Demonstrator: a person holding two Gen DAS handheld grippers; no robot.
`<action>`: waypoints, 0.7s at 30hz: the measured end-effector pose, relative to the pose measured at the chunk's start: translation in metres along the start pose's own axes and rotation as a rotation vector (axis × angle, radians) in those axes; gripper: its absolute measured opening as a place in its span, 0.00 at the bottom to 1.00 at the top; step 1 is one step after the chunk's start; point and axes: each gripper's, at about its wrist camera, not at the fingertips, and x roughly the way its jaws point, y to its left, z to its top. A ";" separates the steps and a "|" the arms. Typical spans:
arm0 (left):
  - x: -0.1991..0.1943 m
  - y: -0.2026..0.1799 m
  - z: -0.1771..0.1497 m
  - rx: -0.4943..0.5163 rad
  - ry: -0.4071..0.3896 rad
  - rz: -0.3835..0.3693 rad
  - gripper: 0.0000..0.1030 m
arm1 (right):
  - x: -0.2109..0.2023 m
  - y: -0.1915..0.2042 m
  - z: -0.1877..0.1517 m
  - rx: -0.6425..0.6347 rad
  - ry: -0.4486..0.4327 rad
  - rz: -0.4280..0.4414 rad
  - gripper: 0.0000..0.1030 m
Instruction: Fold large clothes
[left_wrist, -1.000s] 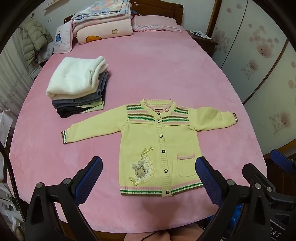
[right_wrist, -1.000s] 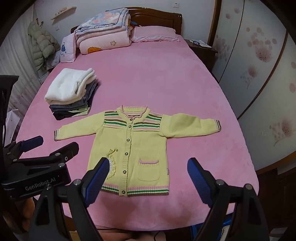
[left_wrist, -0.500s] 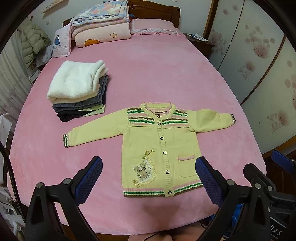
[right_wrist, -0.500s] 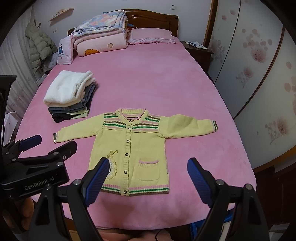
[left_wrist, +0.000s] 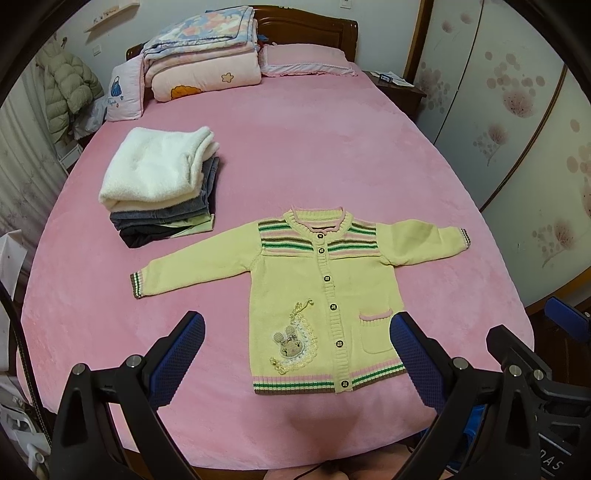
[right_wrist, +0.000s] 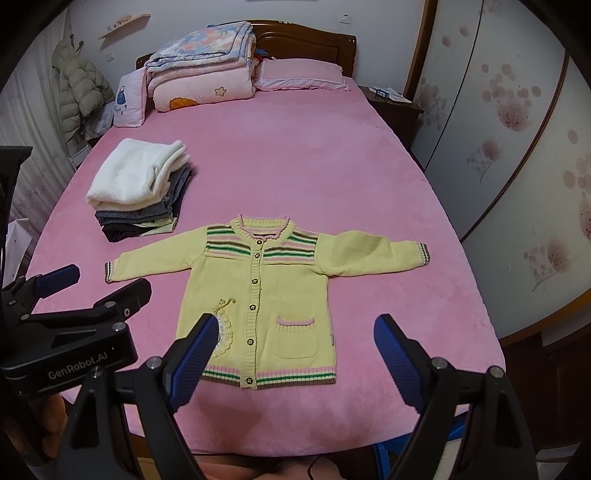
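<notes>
A yellow knit cardigan (left_wrist: 321, 291) with green, pink and brown stripes lies flat, face up, sleeves spread, near the front edge of the pink bed (left_wrist: 314, 147). It also shows in the right wrist view (right_wrist: 258, 288). My left gripper (left_wrist: 297, 328) is open and empty, held above the front of the bed over the cardigan's hem. My right gripper (right_wrist: 295, 332) is open and empty, above the hem too. The left gripper's body shows at the left of the right wrist view (right_wrist: 66, 317).
A stack of folded clothes (left_wrist: 162, 188) topped by a white fleece lies left of the cardigan on the bed (right_wrist: 295, 155). Folded quilts (left_wrist: 203, 51) and a pillow (left_wrist: 306, 59) lie at the headboard. A wardrobe (left_wrist: 517, 129) stands to the right.
Both grippers have drawn back and risen a little; the cardigan sits slightly farther away in both views. Nothing was grasped.
</notes>
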 end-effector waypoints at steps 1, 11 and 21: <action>-0.001 0.001 -0.001 0.001 -0.001 -0.001 0.97 | 0.000 0.000 0.000 0.001 0.001 -0.001 0.84; -0.001 0.001 -0.007 0.018 -0.008 -0.008 0.97 | -0.002 0.000 -0.006 0.015 0.012 -0.011 0.84; -0.005 -0.002 -0.009 0.032 -0.014 -0.016 0.97 | -0.007 -0.008 -0.010 0.060 0.005 -0.008 0.84</action>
